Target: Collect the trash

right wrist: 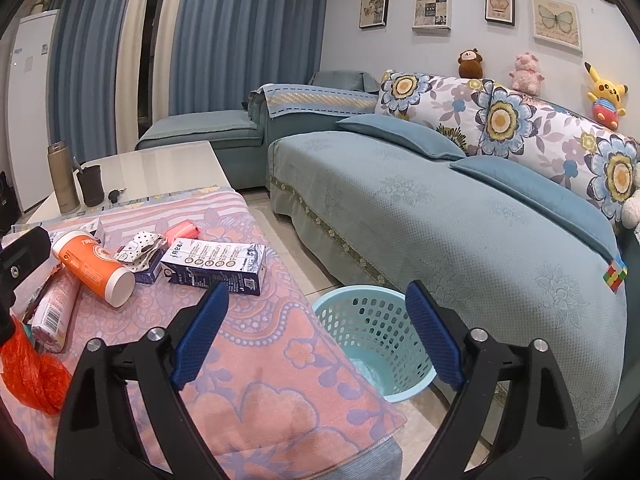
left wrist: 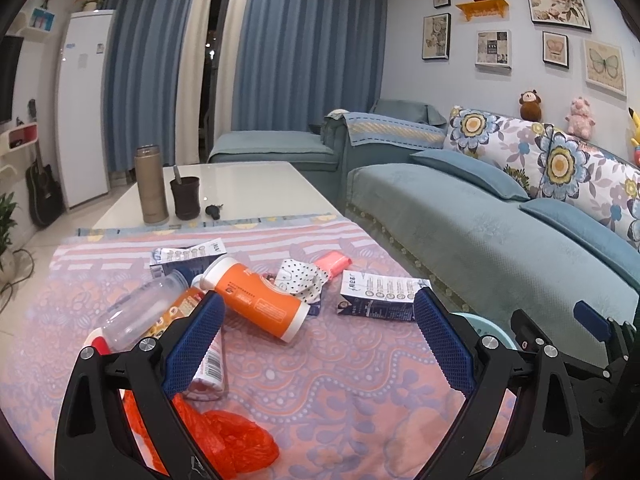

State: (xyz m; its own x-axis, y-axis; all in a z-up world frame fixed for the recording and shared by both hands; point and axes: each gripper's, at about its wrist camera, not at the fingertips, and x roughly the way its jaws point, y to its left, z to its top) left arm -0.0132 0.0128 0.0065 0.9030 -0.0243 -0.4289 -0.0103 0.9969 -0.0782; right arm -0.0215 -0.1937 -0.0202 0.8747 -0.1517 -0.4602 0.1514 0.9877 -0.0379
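Left wrist view: left gripper [left wrist: 318, 312] jaws wide, nothing between
Right gripper [right wrist: 316, 306]: jaws spread, empty, above bin [right wrist: 374, 340]
Cartons: 2, blue-white [right wrist: 214, 266] [left wrist: 186, 258], mid-table
Orange canister [left wrist: 256, 300]: 1, white caps, lying flat
Clear bottle [left wrist: 138, 312]: 1, left edge
Red bag [left wrist: 236, 438]: 1, crumpled, near edge

No legible text on the orange canister [left wrist: 260, 300] or milk carton [right wrist: 216, 262].

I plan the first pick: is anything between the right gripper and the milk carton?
Nothing visible: the open right gripper has only bare cloth before the milk carton.
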